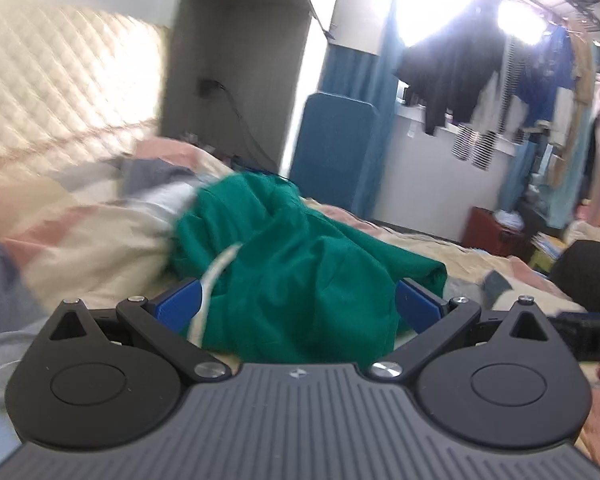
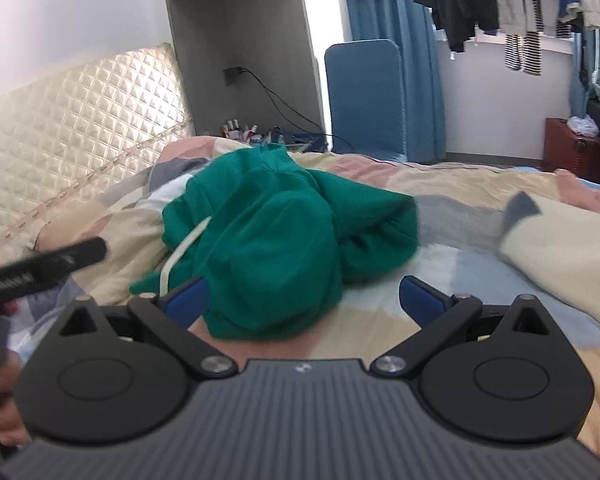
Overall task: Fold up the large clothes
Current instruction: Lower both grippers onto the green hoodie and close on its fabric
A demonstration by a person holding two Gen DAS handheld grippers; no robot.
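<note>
Now, green hoodie (image 1: 300, 264) heaped in a crumpled mound on the patchwork quilt (image 2: 480, 184), white drawstring (image 2: 180, 248) trailing out at the near left; nothing folded yet. Left gripper (image 1: 300, 304) spread wide, blue pads either side of the near cloth, not pinching anything. Right gripper (image 2: 304, 300) likewise spread, its left pad just beside the hem, right pad over bare quilt. Likely step in hand: first grasp, to lift and spread the garment flat. Best done by catching two separate edges, probably hem or shoulders, rather than the bunched middle; keeping clear of the drawstring; pulling apart evenly so the fabric opens out instead of twisting. Soft, rumpled quilt underneath, so some drag and bunching to be expected. Quilted headboard (image 2: 80, 128) behind, blue chair (image 2: 364, 100) beyond the bed, laundry hanging (image 2: 500, 4) by the bright window.
</note>
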